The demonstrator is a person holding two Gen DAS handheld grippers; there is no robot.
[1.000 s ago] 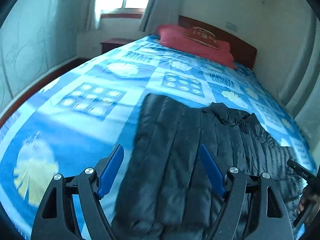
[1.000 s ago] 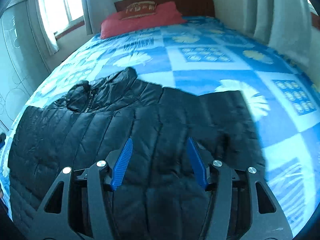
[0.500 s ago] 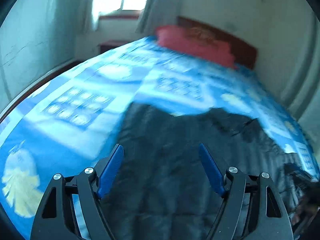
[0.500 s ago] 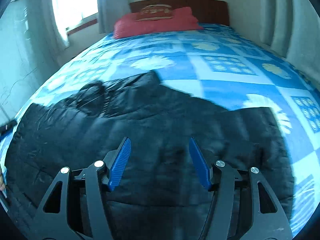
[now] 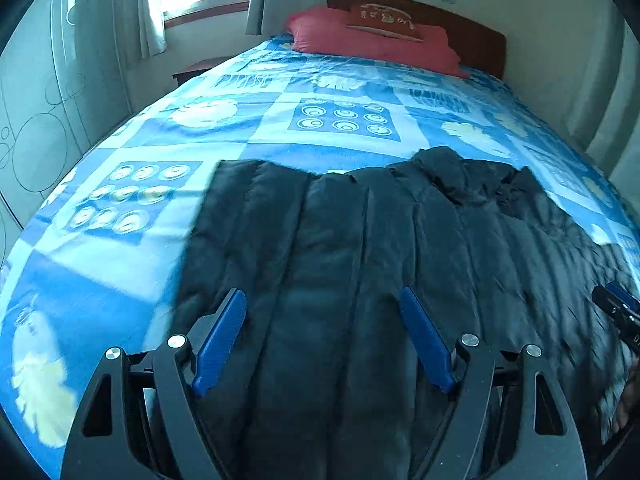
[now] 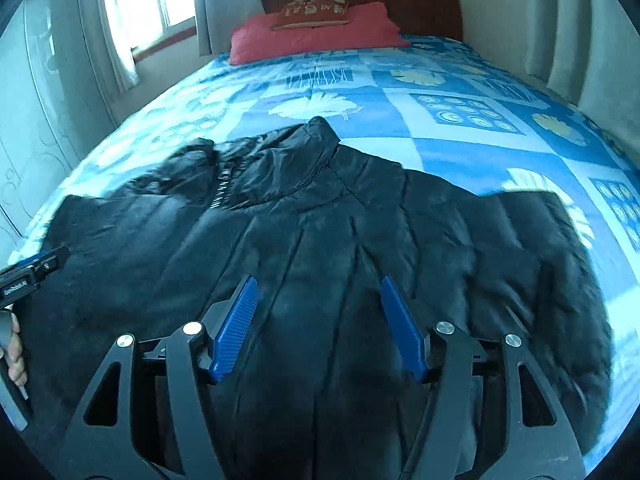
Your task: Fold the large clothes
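- The black jacket (image 5: 360, 264) is lying flat on the bed (image 5: 248, 128), long axis crosswise, collar (image 6: 316, 136) pointing toward the red pillow (image 6: 316, 36).
- The left gripper (image 5: 322, 312) is hovering wide and empty over the end farther from the collar.
- The right gripper (image 6: 318, 300) is opening, empty, nearer the collar.

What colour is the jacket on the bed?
Black, quilted jacket; the right wrist view shows it best.

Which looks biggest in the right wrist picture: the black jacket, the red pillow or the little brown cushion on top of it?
1. black jacket, though it lies nearest the camera, which makes it look bigger
2. red pillow
3. brown cushion, the smallest
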